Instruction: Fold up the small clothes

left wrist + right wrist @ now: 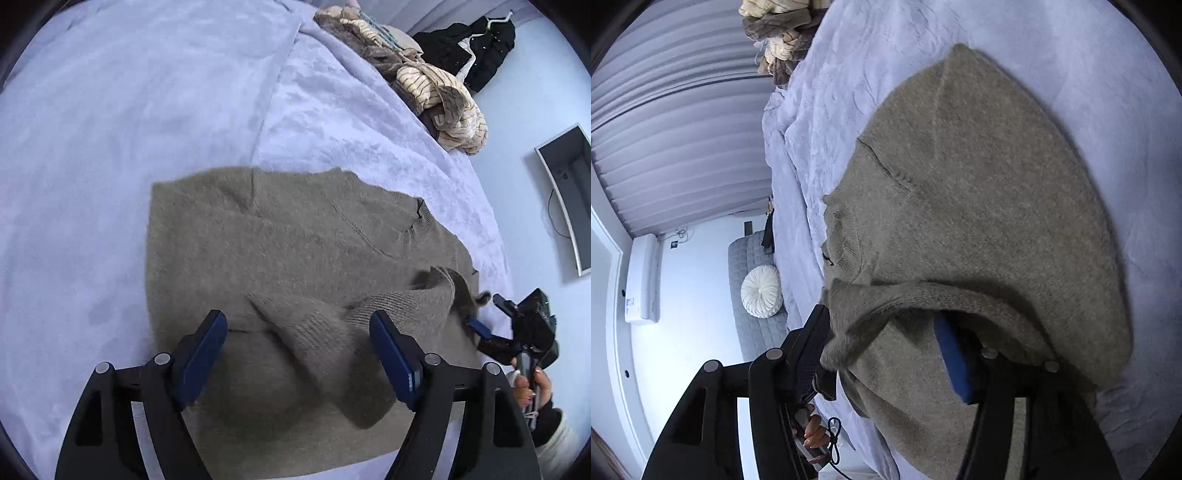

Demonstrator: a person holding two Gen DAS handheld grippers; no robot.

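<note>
An olive-grey knitted sweater (280, 258) lies spread on a pale lavender plush blanket (110, 147) covering a bed, its neckline toward the bed's right edge. One sleeve (332, 317) is folded back across the body of the sweater, with its ribbed cuff end raised near that right edge.

The left gripper (299, 354) hangs low over the near part of the sweater, pointing forward across it. Its blue-padded fingers (201, 354) stand wide apart, one on each side of the folded sleeve, gripping nothing; whether the pads brush the knit is hard to tell.

The right gripper (484, 314) sits at the bed's right edge, seen small in the left wrist view, held by a hand (532, 387) with painted nails and a dark cuff. In the right wrist view, sleeve fabric (923, 306) drapes over and between its fingers (951, 354). The jaws look parted rather than clamped, but the knit hides the far fingertip, so whether they pinch the cloth cannot be told.

Beyond the sweater, along the bed's far right edge, a heap of cream striped and brown clothes (436, 85) is piled up. Past it, dark garments (476, 48) lie near a white hanger. A grey quilted cushion with a round white pillow (761, 291) sits beside the bed, below pleated curtains (672, 129).
</note>
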